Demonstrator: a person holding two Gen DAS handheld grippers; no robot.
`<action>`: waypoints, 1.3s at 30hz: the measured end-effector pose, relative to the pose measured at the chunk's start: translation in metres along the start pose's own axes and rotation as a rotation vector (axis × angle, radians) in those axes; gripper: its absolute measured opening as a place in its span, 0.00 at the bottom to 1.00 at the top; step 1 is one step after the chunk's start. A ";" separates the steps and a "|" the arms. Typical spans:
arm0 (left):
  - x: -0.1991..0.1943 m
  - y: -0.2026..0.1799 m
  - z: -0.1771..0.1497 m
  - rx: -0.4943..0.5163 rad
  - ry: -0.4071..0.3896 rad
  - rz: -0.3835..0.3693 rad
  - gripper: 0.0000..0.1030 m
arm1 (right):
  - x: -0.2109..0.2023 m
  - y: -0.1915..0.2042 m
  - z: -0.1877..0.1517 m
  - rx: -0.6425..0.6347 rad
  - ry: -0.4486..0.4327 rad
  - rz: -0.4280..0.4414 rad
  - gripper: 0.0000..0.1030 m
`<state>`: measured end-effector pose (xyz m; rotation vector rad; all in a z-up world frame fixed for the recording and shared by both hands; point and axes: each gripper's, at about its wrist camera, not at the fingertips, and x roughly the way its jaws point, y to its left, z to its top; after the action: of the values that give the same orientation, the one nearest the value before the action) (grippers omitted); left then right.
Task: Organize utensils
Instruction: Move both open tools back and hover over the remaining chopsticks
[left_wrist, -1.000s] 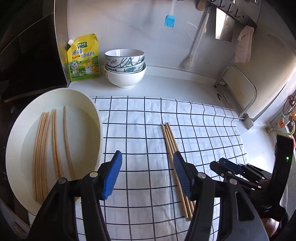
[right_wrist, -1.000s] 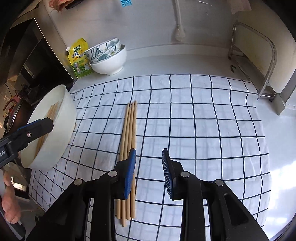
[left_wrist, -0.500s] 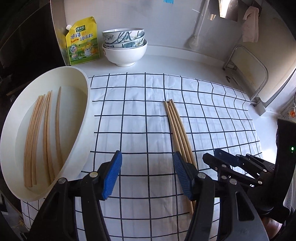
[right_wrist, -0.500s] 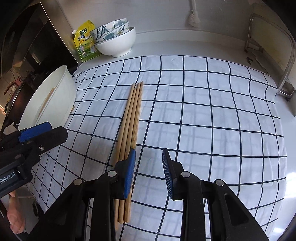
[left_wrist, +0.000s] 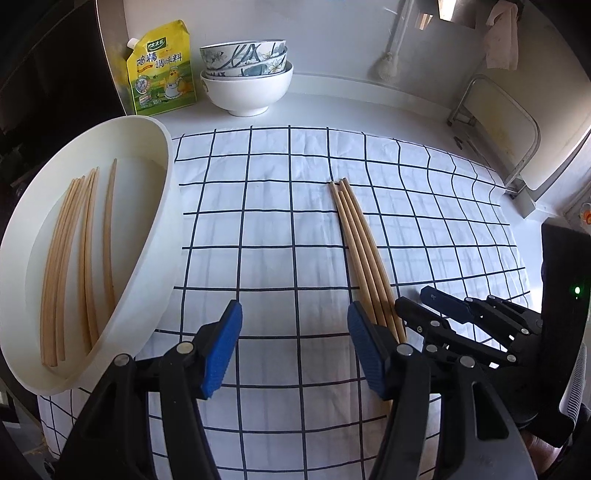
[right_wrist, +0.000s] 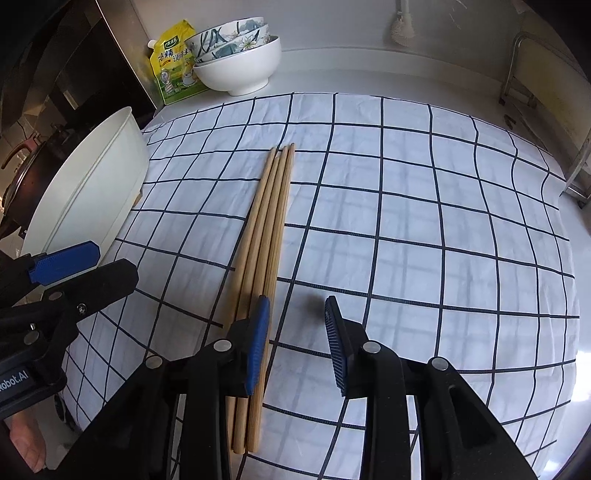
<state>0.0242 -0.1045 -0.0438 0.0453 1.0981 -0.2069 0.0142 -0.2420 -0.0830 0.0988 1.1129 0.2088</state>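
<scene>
Several wooden chopsticks lie side by side on the checked cloth; they also show in the right wrist view. More chopsticks lie in a white oval tray at the left. My left gripper is open and empty, low over the cloth between tray and chopsticks. My right gripper is open and empty, just right of the chopsticks' near ends, its left finger over them. The right gripper also shows in the left wrist view.
Stacked bowls and a yellow seasoning pouch stand at the back. A metal rack stands at the back right. The stove area lies left of the tray. The cloth reaches the counter's near edge.
Both grippers have moved lower and nearer to the cloth. The chopsticks now look larger, and the right gripper's left finger sits over their near ends. Nothing was picked up.
</scene>
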 end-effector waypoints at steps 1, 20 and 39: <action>0.000 0.000 0.000 0.000 0.001 -0.001 0.57 | 0.000 0.000 0.000 0.000 0.000 0.001 0.29; 0.022 -0.011 -0.003 -0.006 0.049 -0.039 0.59 | -0.005 -0.020 -0.002 0.011 -0.025 -0.059 0.31; 0.023 0.001 -0.003 -0.059 0.060 0.004 0.59 | -0.002 0.000 -0.002 -0.029 -0.003 0.018 0.32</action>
<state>0.0316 -0.1068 -0.0653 0.0013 1.1633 -0.1700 0.0114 -0.2420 -0.0826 0.0829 1.1062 0.2411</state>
